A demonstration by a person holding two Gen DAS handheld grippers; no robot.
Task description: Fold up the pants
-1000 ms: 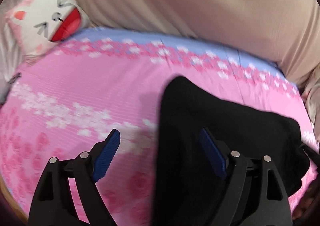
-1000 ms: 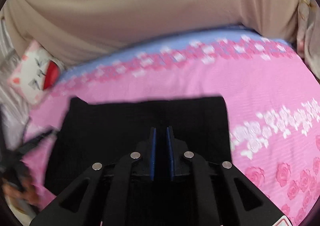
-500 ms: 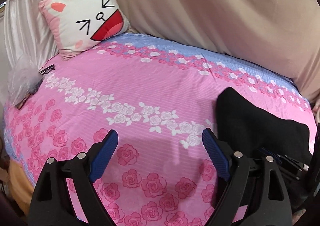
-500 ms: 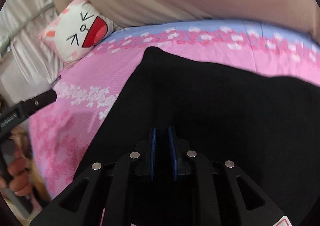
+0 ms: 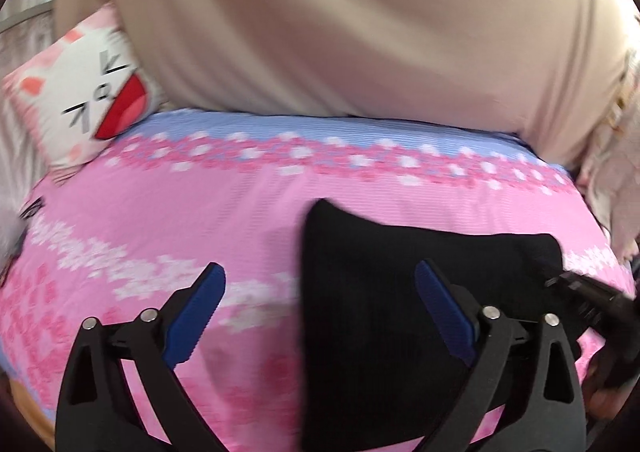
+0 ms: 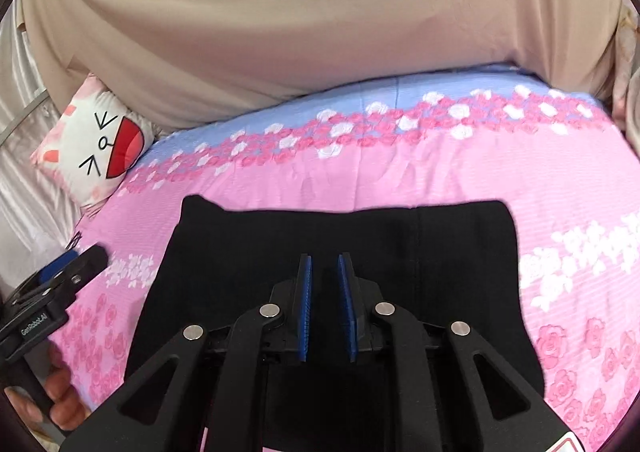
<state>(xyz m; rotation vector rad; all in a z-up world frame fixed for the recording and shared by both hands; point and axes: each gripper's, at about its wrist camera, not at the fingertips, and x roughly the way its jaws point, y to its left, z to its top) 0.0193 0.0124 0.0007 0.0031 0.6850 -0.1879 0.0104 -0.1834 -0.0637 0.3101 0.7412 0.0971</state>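
The beige drape (image 6: 320, 31) fills the whole far side, hanging down to the back edge of the bed. Below it spreads the pink bedsheet (image 6: 400, 179), with a blue strip and a band of small roses along the far edge and more white and pink roses nearer me. The black pants (image 6: 440, 252) lie flat on that sheet in a folded, roughly rectangular block, close to the near edge, right under my right gripper (image 6: 325, 304) and to the right of my left gripper (image 5: 320, 312). The cartoon-face pillow (image 6: 100, 143) leans at the far left corner, well apart from the pants.

My left gripper's jaws have just been opening and now stand spread wide; nothing is between them, only pink sheet and the left edge of the pants below. My right gripper's jaws have just parted a little: a narrow gap shows between the blue pads (image 6: 305, 304), and no cloth is pinched there. A hand (image 6: 60, 392) grips the left gripper's handle at the lower left of the right wrist view.
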